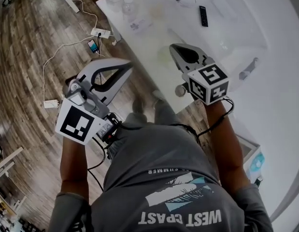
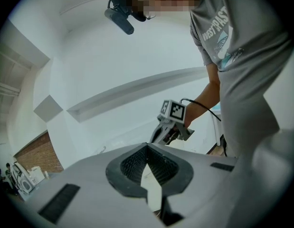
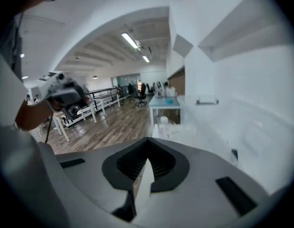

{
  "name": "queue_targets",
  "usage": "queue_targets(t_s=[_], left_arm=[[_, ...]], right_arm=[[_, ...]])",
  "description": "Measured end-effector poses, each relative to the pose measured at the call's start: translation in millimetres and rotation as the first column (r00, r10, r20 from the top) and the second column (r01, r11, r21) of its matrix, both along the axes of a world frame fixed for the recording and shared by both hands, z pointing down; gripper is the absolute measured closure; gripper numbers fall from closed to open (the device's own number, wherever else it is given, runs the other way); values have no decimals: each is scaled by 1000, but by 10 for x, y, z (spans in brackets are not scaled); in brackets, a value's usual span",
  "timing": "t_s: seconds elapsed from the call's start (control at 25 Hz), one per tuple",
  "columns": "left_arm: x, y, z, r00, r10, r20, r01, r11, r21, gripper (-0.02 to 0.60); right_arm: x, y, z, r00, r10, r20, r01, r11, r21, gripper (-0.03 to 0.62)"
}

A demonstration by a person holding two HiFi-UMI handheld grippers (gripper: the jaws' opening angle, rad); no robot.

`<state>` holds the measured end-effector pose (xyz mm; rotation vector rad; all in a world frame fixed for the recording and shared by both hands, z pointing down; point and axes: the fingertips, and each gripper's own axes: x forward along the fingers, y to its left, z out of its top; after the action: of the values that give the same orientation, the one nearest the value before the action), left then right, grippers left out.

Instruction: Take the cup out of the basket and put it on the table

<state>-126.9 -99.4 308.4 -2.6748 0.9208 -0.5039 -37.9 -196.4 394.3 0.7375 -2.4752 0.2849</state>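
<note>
Head view: left claw (image 1: 125,66) hangs clenched and empty over the floor (image 1: 33,57). Right claw (image 1: 177,48), likewise clenched and empty, hovers above the table (image 1: 139,42) edge. Neither cup nor basket can be made out beyond them, so reaching seems unstarted. Next: find the basket, then open a claw.

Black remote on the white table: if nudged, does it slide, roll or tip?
The remote lies flat and looks slim, so it probably slides rather than rolls or tips. The table looks smooth and glossy, so it may skid easily. It appears rigid and likely light.
</note>
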Motion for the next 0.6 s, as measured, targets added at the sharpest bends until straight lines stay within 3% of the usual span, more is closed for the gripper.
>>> queue_targets(t_s=[0.08, 0.16, 0.24, 0.6], left_arm=[[20, 16, -94, 1000, 22, 4, -22, 1000, 22, 574], [55, 40, -193, 999, 46, 12, -46, 998, 47, 574], [99, 63, -279, 997, 68, 20, -69, 995, 68, 574], [389, 176, -461, 982, 183, 54, -188, 975, 117, 574]], right_arm=[[-156, 197, -560, 994, -93, 59, 83, 984, 161, 582], [-269, 389, -1036, 983, -171, 69, 138, 931, 338, 583], [-293, 529, -1327, 983, -180, 38, 144, 882, 449, 583], [33, 964, -1704, 994, -76, -74, 104, 828, 551, 583]])
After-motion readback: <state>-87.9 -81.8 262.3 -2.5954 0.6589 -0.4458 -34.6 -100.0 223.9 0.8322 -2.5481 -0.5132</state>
